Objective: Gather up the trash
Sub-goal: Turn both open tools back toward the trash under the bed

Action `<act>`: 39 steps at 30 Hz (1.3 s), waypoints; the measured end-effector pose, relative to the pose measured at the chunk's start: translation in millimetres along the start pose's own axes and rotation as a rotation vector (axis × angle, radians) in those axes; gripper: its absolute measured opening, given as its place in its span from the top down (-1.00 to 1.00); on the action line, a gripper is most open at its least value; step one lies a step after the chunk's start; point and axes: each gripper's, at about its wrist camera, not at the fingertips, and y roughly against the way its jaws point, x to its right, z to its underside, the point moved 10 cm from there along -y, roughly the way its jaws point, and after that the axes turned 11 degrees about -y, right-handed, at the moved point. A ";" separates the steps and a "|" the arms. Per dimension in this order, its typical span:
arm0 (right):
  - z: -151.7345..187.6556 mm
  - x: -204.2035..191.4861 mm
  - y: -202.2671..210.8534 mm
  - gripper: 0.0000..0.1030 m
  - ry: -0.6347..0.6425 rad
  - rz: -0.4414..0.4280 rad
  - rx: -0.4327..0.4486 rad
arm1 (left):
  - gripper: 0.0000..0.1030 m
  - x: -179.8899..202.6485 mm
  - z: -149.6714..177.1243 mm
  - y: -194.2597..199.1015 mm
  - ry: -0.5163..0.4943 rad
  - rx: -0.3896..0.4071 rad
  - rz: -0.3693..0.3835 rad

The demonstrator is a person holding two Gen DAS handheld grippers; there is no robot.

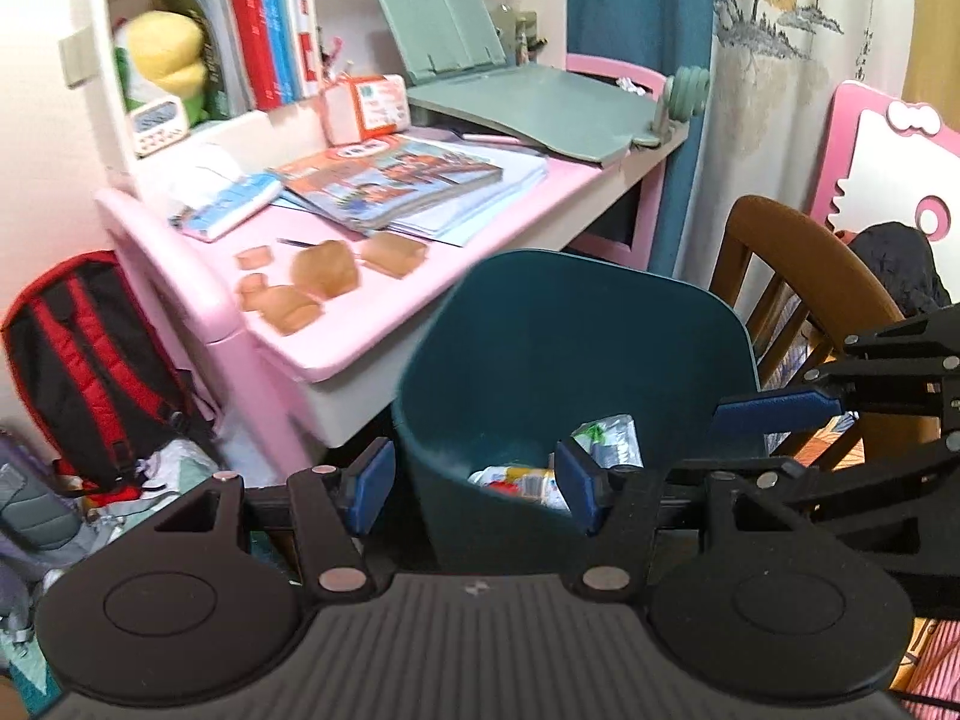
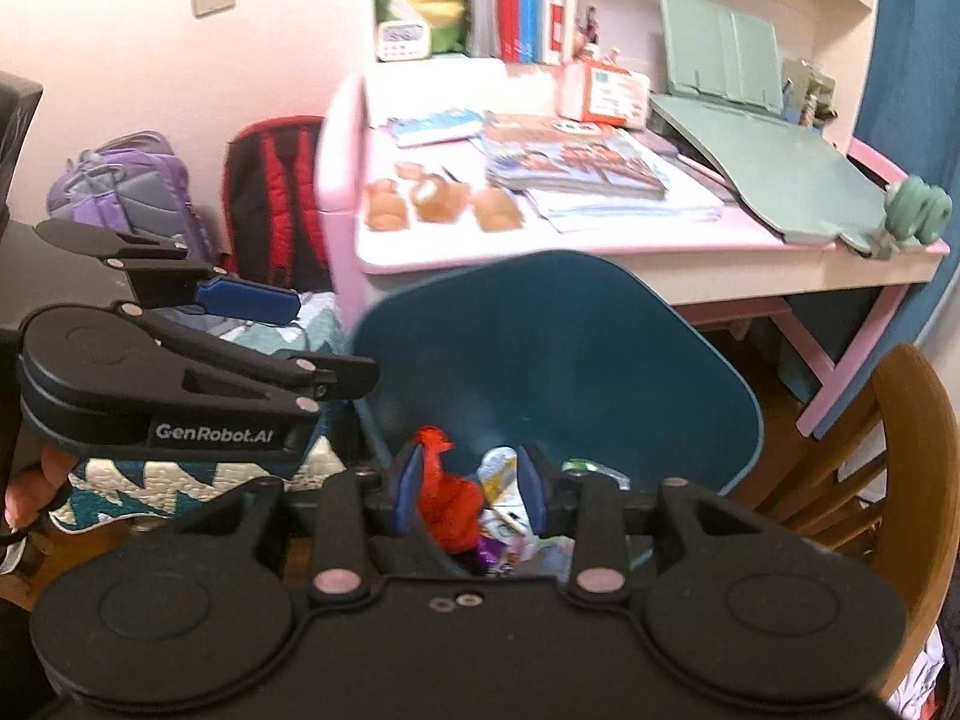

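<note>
A dark teal trash bin (image 1: 576, 348) stands in front of the pink desk, with wrappers (image 1: 606, 438) inside; it also shows in the right wrist view (image 2: 558, 336). My left gripper (image 1: 474, 489) is open and empty over the bin's near rim. My right gripper (image 2: 471, 495) hangs over the bin's mouth with a crumpled red wrapper (image 2: 450, 495) between its fingers, which stand partly apart. Several brown crumpled papers (image 1: 324, 276) lie on the desk's front left; they also show in the right wrist view (image 2: 444, 201).
The pink desk (image 1: 384, 312) holds books (image 1: 396, 180), a green book stand (image 1: 516, 102) and an orange box (image 1: 366, 105). A red-black backpack (image 1: 90, 360) and a purple one (image 2: 120, 192) sit left. A wooden chair (image 1: 798, 276) stands right.
</note>
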 end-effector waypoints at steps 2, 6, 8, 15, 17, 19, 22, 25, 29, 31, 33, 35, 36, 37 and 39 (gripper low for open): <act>0.6 -13.9 6.2 0.34 0.015 -0.021 0.006 | -0.13 -5.8 6.9 13.3 0.003 0.010 -0.006; 2.9 -48.0 17.7 0.33 0.055 -0.066 0.016 | -0.13 -20.7 26.1 42.3 0.021 0.026 -0.008; 4.3 -65.6 20.8 0.30 0.076 -0.090 0.018 | -0.16 -29.3 39.1 54.9 0.030 0.026 -0.017; 18.5 -136.2 19.0 0.24 0.154 -0.191 0.004 | -0.26 -70.7 98.8 96.1 0.092 0.010 -0.068; 25.0 -155.8 15.4 0.23 0.169 -0.222 -0.008 | -0.26 -82.5 116.2 104.9 0.107 0.000 -0.085; 32.6 -175.5 10.6 0.21 0.187 -0.252 -0.023 | -0.27 -93.7 133.7 112.5 0.121 -0.011 -0.102; 45.8 -205.3 -1.1 0.17 0.216 -0.295 -0.057 | -0.39 -112.0 160.1 121.2 0.150 -0.026 -0.122; 58.3 -232.7 -14.8 0.14 0.243 -0.327 -0.085 | -0.39 -130.9 187.3 126.5 0.184 -0.043 -0.141; 77.3 -268.2 -38.7 0.08 0.273 -0.368 -0.129 | -0.39 -157.0 226.5 127.9 0.245 -0.061 -0.153; 88.0 -285.5 -52.2 0.06 0.287 -0.389 -0.153 | -0.48 -170.2 249.3 126.5 0.277 -0.070 -0.152; 99.7 -302.0 -65.8 0.05 0.303 -0.407 -0.174 | -0.63 -183.8 275.8 124.9 0.314 -0.083 -0.162; 113.5 -319.0 -83.4 0.04 0.317 -0.422 -0.203 | -0.63 -196.4 300.7 123.2 0.345 -0.092 -0.170; 121.6 -326.4 -90.5 0.04 0.324 -0.431 -0.215 | -0.63 -203.5 313.6 121.6 0.361 -0.101 -0.174; 129.9 -334.7 -100.2 0.04 0.329 -0.441 -0.229 | -0.63 -211.0 327.2 119.6 0.379 -0.110 -0.180; 146.9 -349.9 -119.1 0.04 0.346 -0.453 -0.258 | -0.63 -224.6 353.6 114.4 0.414 -0.130 -0.189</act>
